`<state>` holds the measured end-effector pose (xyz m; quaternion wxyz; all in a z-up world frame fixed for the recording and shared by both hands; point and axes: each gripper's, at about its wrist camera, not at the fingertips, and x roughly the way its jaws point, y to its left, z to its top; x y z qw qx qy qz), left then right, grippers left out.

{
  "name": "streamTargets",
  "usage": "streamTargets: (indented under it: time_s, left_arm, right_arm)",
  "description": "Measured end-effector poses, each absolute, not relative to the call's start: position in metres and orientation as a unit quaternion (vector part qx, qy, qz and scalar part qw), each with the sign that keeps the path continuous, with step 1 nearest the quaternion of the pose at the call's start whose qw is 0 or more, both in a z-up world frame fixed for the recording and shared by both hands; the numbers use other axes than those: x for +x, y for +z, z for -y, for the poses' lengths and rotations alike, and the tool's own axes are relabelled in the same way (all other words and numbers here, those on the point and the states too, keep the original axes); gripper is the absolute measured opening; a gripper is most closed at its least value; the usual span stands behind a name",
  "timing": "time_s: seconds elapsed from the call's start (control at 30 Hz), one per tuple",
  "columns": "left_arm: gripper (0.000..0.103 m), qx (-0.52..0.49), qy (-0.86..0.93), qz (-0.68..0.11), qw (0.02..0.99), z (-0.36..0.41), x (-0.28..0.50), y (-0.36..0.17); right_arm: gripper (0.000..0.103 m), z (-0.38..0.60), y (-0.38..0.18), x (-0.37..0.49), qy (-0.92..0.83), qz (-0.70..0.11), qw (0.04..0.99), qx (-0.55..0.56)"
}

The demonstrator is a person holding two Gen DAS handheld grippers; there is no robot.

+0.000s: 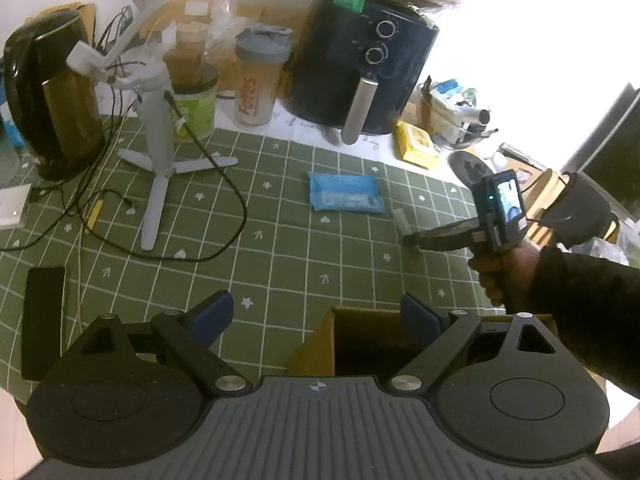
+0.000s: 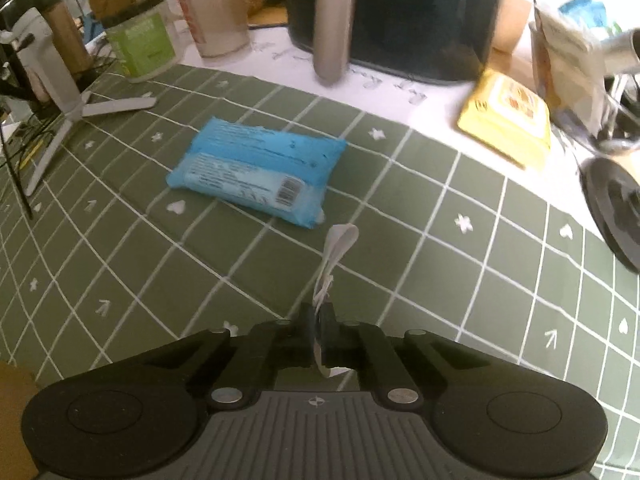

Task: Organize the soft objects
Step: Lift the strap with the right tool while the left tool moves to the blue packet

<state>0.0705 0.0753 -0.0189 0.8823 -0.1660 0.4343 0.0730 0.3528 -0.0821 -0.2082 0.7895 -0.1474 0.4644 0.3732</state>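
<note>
A blue packet of wipes (image 1: 345, 197) (image 2: 256, 172) lies on the green checked tablecloth (image 1: 280, 248). My right gripper (image 2: 319, 314) is shut on a small white crumpled strip (image 2: 336, 256) that sticks up from between its pads, just short of the blue packet. In the left wrist view a hand holds that right gripper (image 1: 410, 239) low over the cloth, right of the packet. My left gripper (image 1: 316, 318) stands open with nothing between its fingers, above the open cardboard box (image 1: 368, 344) at the table's near edge. A yellow packet (image 1: 416, 145) (image 2: 508, 118) lies on the white surface behind.
A black air fryer (image 1: 360, 64), a shaker bottle (image 1: 258, 80), a green tub (image 1: 196, 110), a white tripod stand (image 1: 158, 152) with trailing cables and a dark kettle (image 1: 52, 92) crowd the back. A black flat device (image 1: 42, 320) lies at the near left.
</note>
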Motion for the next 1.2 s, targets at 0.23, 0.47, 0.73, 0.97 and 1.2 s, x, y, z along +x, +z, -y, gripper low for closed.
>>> streamTargets:
  time_s: [0.23,0.47,0.73,0.97,1.2]
  left_arm:
    - [0.091,-0.138,0.054,-0.425,0.893,-0.074,0.083,-0.007]
    - [0.091,-0.108,0.031,-0.415,0.903,-0.074,0.102,-0.001]
    - [0.091,-0.076,0.003,-0.412,0.908,-0.077,0.127,-0.004]
    - [0.091,-0.040,-0.032,-0.420,0.906,-0.074,0.157,-0.014]
    - [0.091,-0.006,-0.068,-0.418,0.906,-0.070,0.192,-0.032]
  right_arm:
    - [0.007,0.079,-0.210,0.350,0.372,-0.447,0.798,-0.157]
    - [0.004,0.089,-0.201,0.346,0.380,-0.438,0.798,-0.164]
    - [0.004,0.129,-0.168,0.334,0.386,-0.434,0.804,-0.131]
    - [0.004,0.167,-0.139,0.318,0.372,-0.427,0.820,-0.085]
    - [0.004,0.195,-0.119,0.295,0.353,-0.417,0.836,-0.053]
